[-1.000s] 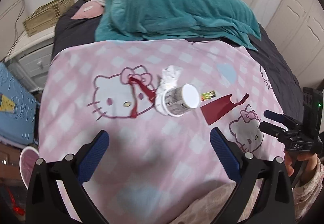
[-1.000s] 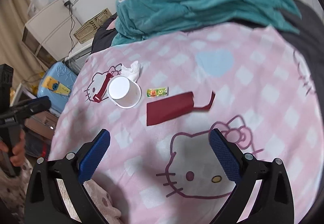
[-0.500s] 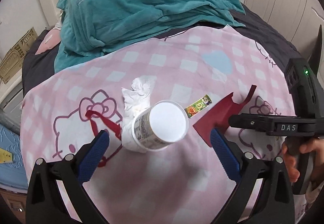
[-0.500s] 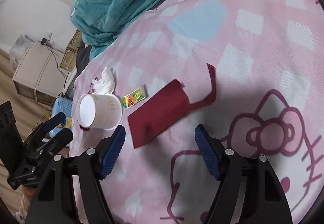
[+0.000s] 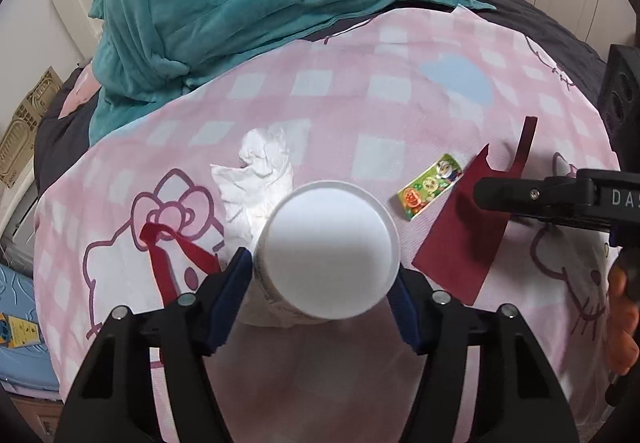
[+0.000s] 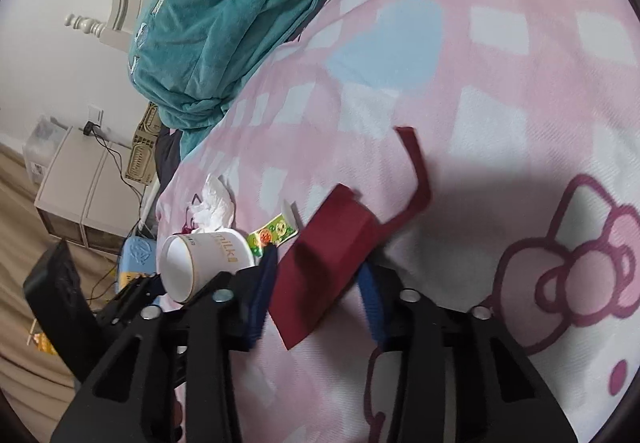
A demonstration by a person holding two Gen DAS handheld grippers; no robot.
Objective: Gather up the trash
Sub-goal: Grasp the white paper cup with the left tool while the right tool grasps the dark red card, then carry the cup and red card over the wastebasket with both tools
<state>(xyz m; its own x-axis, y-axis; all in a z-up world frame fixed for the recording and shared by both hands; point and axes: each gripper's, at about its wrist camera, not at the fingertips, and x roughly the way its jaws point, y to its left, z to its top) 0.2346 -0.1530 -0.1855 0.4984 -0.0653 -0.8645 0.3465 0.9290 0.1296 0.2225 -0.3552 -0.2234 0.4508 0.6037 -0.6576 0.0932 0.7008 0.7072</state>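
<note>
A white paper cup (image 5: 328,251) lies on its side on the pink Hello Kitty sheet. My left gripper (image 5: 324,283) is shut on it, one blue pad on each side. The cup also shows in the right wrist view (image 6: 200,263). My right gripper (image 6: 320,283) is closed around a dark red paper wrapper (image 6: 332,255), also in the left wrist view (image 5: 464,239). A crumpled white tissue (image 5: 260,179), a green candy wrapper (image 5: 430,191) and a red ribbon strip (image 5: 176,251) lie near the cup.
A teal blanket (image 5: 260,3) is piled at the head of the bed. A dark sheet (image 5: 560,31) edges the pink one. A white cabinet (image 6: 80,195) and a blue box (image 6: 136,259) stand beside the bed.
Both grippers moved forward and down onto the bed. The left one closed on the cup and the right one closed on the red wrapper.
</note>
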